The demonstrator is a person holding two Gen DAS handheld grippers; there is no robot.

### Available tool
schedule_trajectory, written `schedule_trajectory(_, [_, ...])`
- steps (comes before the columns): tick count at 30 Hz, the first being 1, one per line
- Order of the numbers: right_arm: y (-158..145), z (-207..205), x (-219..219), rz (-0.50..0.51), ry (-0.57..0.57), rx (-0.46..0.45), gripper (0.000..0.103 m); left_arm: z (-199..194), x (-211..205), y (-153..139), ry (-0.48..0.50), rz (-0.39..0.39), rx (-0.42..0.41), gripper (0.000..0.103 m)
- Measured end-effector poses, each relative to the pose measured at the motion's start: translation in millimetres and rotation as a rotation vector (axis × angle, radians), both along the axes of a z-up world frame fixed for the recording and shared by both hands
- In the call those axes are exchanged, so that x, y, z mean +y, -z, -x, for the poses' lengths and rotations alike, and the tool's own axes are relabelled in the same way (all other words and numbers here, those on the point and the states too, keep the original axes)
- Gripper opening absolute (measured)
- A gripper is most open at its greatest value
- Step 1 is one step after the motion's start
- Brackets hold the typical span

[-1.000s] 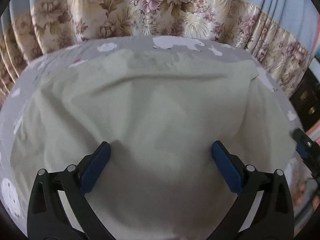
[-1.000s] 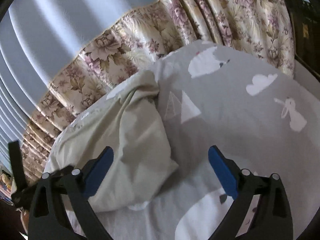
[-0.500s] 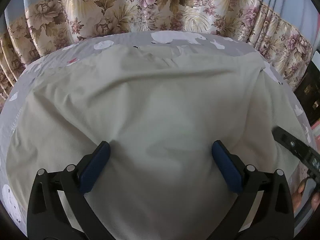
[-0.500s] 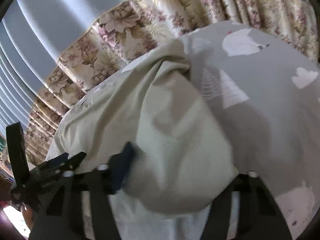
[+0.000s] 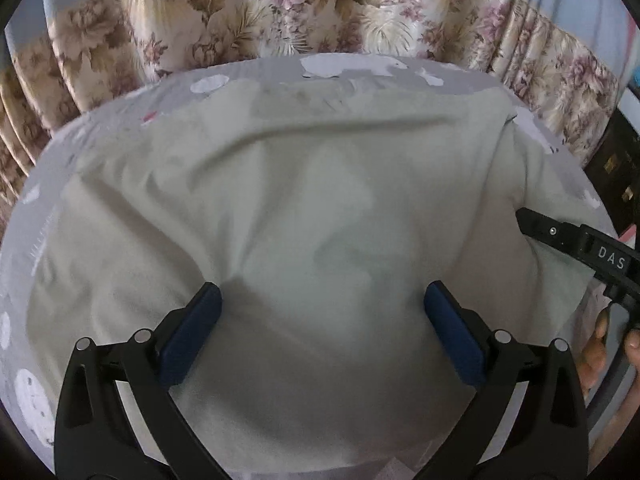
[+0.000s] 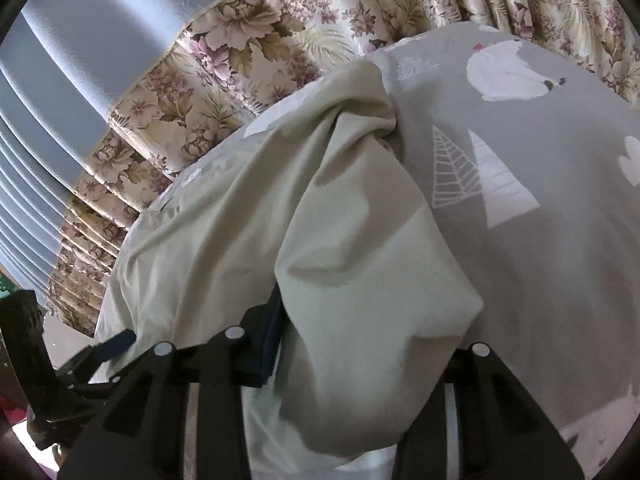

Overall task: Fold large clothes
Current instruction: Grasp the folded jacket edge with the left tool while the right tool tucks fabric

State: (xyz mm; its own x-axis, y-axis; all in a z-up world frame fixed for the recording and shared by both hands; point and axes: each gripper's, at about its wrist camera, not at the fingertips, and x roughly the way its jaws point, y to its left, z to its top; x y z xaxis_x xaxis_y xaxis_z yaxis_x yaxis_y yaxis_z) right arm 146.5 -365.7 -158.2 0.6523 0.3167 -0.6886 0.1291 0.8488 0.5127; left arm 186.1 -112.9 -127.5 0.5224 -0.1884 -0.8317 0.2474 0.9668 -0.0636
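A pale green garment (image 5: 320, 200) lies spread on a grey printed bedsheet (image 5: 460, 80). My left gripper (image 5: 323, 292) hovers open over its near middle, blue pads wide apart with only flat cloth under them. In the right wrist view a bunched side fold of the garment (image 6: 360, 260) fills my right gripper (image 6: 360, 332). Its jaws are closing on that fold. One blue pad (image 6: 272, 336) presses the cloth, and the cloth hides the other finger. The right gripper's black finger (image 5: 576, 240) also shows at the garment's right edge.
Floral curtains (image 5: 320, 8) hang close behind the bed's far edge. Dark furniture (image 5: 616, 160) stands at the right. A hand (image 5: 600, 344) holds the right tool. Bare grey sheet (image 6: 540, 200) lies right of the fold.
My right gripper moved in over the garment's side fold and its jaws narrowed from wide open onto the cloth. The left gripper stayed open in nearly the same place.
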Motion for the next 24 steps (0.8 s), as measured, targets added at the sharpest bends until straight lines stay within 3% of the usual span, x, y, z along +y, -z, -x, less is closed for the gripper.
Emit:
schedule_trajectory(6, [3.0,-12.2,-1.9,-0.035,-0.005,0.02,0.04,-10.5,-2.4,10.0,0.001,0.001,0.017,0.1])
schedule_trajectory(8, [1.7,-13.2,1.8,-0.015,-0.005,0.003,0.029,-10.1,-2.6,10.5,-0.001,0.002,0.013,0.1])
schedule_trajectory(11, [-15.7,-2.8,11.6,0.041,-0.006,-0.085,0.019,-9.7,-4.0,12.0,0.001,-0.011,0.003,0.1])
schedule_trajectory(14, [-52.1,11.4,36.0,0.134,-0.071,-0.208,0.017,-8.8,-5.7,12.4,0.01,-0.027,0.0,0.1])
schedule_trajectory(16, [-64.4,13.3,48.4,0.183,-0.106,-0.233,0.017,-9.0,-5.4,12.4,0.01,-0.023,-0.001,0.1])
schedule_trajectory(21, [-63.3,2.5,44.7,0.196,-0.095,-0.194,0.017,-9.1,-4.5,12.1,0.005,-0.015,0.0,0.1])
schedule_trajectory(24, [-48.0,-0.6,27.8,0.193,-0.043,-0.113,0.026,-9.8,-3.1,10.4,0.008,-0.006,0.001,0.1])
